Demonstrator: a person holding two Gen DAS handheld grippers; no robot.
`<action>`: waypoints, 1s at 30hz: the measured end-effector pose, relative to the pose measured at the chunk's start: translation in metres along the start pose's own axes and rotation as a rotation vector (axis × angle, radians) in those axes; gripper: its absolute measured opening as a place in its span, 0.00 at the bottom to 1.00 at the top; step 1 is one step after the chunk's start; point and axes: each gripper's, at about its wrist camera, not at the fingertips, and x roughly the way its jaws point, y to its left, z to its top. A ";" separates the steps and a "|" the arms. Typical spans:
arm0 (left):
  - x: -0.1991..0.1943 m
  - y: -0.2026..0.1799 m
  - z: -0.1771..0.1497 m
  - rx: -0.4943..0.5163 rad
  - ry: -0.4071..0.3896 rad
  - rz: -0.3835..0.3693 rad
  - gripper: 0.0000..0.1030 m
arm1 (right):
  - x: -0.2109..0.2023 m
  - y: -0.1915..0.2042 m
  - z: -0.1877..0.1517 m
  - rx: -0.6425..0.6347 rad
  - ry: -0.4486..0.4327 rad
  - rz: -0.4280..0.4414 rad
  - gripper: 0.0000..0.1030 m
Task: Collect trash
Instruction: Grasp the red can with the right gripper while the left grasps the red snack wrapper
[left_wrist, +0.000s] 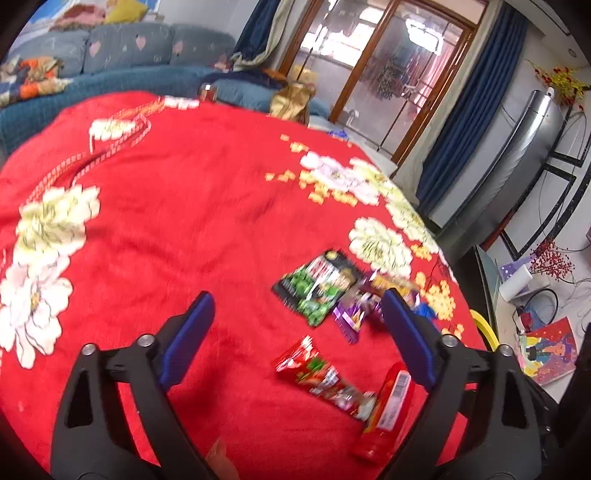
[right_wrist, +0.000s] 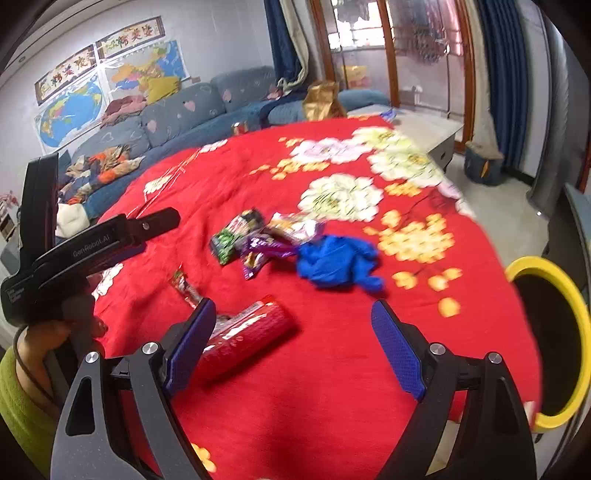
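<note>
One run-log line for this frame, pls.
left gripper: open, empty | right gripper: open, empty | wrappers on red cloth | bin at edge

Each of the two hand-held tongs had a forked black plastic frame with triangular cut-outs, round silver screw heads at the joints, and two flat blue textured pads; the left tongs (left_wrist: 297, 308) and the right tongs (right_wrist: 293, 314) looked alike. Seen from the right wrist, the left tool's black body bore pale "GenRobot.AI" lettering. The person wore a lime-green sleeve (right_wrist: 16, 402), with a thin dark cable running past the wrist.
</note>
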 end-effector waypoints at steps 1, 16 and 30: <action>0.002 0.003 -0.002 -0.010 0.012 -0.009 0.74 | 0.004 0.002 -0.001 0.003 0.014 0.006 0.81; 0.030 0.013 -0.028 -0.099 0.177 -0.143 0.29 | 0.047 0.008 -0.020 0.126 0.146 0.155 0.54; 0.020 -0.004 -0.026 -0.051 0.149 -0.177 0.18 | 0.020 -0.020 -0.028 0.206 0.108 0.172 0.37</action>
